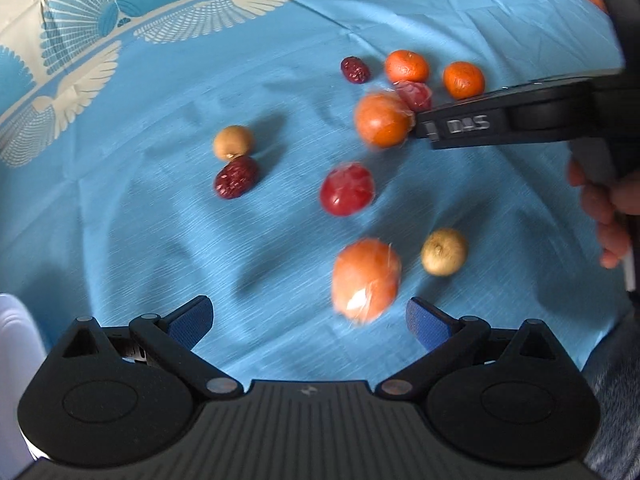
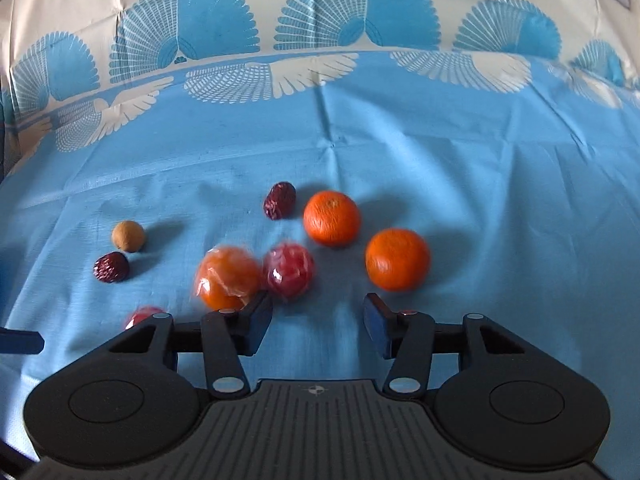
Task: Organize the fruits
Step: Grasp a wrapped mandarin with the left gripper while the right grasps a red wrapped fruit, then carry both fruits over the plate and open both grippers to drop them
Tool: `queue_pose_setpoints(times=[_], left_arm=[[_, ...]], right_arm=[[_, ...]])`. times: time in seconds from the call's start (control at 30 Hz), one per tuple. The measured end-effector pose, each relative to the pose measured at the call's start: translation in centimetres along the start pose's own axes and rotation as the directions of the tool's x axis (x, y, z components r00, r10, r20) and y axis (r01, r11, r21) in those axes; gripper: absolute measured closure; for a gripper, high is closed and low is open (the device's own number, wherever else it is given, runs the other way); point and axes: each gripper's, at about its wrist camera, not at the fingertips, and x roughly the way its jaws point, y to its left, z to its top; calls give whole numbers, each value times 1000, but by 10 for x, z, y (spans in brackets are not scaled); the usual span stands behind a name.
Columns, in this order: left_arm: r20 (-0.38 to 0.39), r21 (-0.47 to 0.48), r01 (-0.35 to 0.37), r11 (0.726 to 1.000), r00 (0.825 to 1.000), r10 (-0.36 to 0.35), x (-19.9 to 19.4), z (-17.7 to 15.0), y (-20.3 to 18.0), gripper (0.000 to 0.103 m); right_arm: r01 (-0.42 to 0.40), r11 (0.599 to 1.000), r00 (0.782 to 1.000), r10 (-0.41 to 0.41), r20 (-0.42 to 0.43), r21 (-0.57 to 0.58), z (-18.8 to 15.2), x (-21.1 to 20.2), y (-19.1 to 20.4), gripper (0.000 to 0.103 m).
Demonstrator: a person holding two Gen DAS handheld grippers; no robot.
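Note:
Loose fruit lies on a blue tablecloth (image 1: 120, 200). My left gripper (image 1: 310, 318) is open and empty, with a wrapped orange fruit (image 1: 366, 280) just ahead between its fingers. A wrapped red fruit (image 1: 347, 189) lies beyond it. My right gripper (image 2: 318, 326) is open and empty; it also shows in the left wrist view (image 1: 416, 120) beside another wrapped orange fruit (image 1: 382, 119). That fruit (image 2: 227, 277) touches the right gripper's left finger, and a wrapped red fruit (image 2: 289, 272) lies just ahead. Two mandarins (image 2: 332, 218) (image 2: 397, 259) lie ahead on the right.
Two dark red dates (image 1: 236, 177) (image 1: 355, 69) and two tan longans (image 1: 233, 143) (image 1: 444, 251) lie scattered on the cloth. The cloth's white patterned border (image 2: 280, 76) runs along the far side. A hand (image 1: 608, 208) holds the right gripper at the right edge.

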Motion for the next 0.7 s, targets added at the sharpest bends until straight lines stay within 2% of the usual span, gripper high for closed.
queue_pose_setpoints(times=[0.03, 0.1, 0.13, 0.17, 0.2, 0.23, 0.27, 0.37, 0.53, 0.7], left_arm=[[9, -11, 21, 1000, 1000, -21, 1, 1, 1, 7], [12, -46, 86, 995, 996, -85, -2, 4, 5, 30], [31, -58, 86, 995, 996, -84, -5, 5, 6, 38], [44, -60, 104, 993, 994, -102, -8, 5, 6, 62], [49, -63, 129, 990, 991, -126, -10, 6, 7, 68], [48, -79, 135, 988, 990, -132, -11, 7, 9, 68], [54, -96, 149, 984, 988, -144, -16, 6, 12, 68], [80, -124, 156, 980, 986, -147, -33, 3, 20, 68], [145, -197, 125, 972, 985, -97, -85, -12, 47, 68], [184, -283, 98, 954, 982, -47, -148, -44, 84, 68]], right_arm=[[-3, 1000, 1000, 3, 2, -14, 3, 3, 2, 45], [4, 999, 1000, -4, 5, -47, 6, 7, 6, 43], [12, 998, 1000, -11, 9, -66, 6, 8, 9, 43], [21, 996, 1000, -20, 13, -83, 6, 10, 11, 43], [26, 995, 999, -24, 25, -95, 6, 10, 13, 50], [20, 994, 999, -16, 38, -110, 5, 8, 14, 66], [27, 993, 999, -22, 44, -116, 5, 6, 16, 71], [61, 997, 996, -58, 61, -43, 7, -9, 13, 71], [61, 998, 983, -64, 171, 24, 5, -76, 15, 71], [15, 1000, 972, -13, 233, -7, -8, -143, 51, 71]])
